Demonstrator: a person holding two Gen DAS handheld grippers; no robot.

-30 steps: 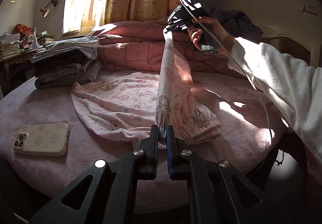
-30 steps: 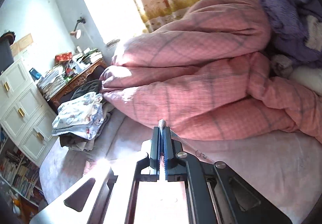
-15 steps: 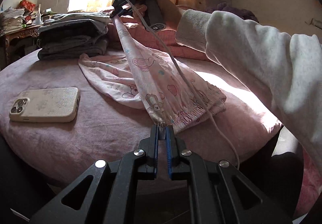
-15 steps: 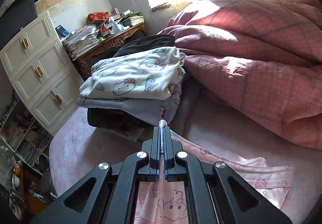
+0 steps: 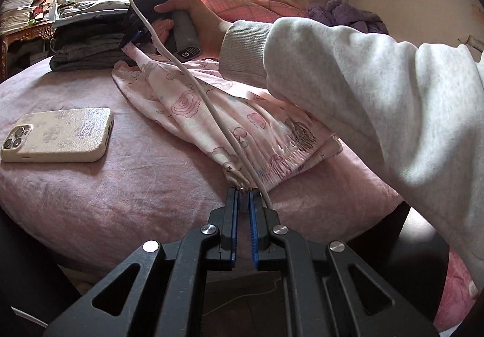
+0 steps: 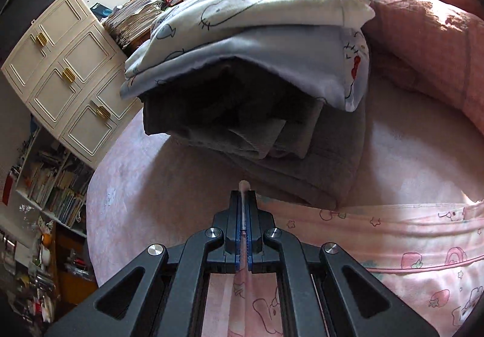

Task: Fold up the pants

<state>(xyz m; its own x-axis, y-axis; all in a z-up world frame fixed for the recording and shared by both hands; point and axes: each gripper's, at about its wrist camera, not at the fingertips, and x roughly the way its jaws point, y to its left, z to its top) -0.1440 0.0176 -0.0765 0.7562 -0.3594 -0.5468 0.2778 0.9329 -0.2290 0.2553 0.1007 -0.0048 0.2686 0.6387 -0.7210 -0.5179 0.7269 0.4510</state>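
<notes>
**Two corners pinched, one fold being laid, more folds waiting**

Both tools are gripping the pink printed pants (image 5: 242, 125), which are lying on the pink bed (image 5: 121, 185), near its front edge and just beside a stack of folded clothes (image 5: 90, 40). The left tool (image 5: 243, 193) is sitting low at the near edge of the bed with its jaws pressed together on a bunched corner at the gathered waistband end. The right tool (image 6: 243, 194) is clamped flat on a thin edge of the same pink cloth, with a small nub of fabric poking out past its tips. In the left wrist view that tool (image 5: 133, 37) is being held by a hand (image 5: 193, 19) in a pale grey sleeve (image 5: 363, 88), right against the foot of the stack.

Judging by how the cloth is lying, the pants are looking doubled lengthwise already, one layer resting over another, and the strip between the two tools is sloping down almost onto that lower layer. So the first fold is appearing close to finished but not yet set down and released. Remaining work is probably flattening this layer, then folding the length across once or twice into a compact bundle. A phone (image 5: 57, 134) in a cream case is lying on the bed well clear of the pants.
</notes>
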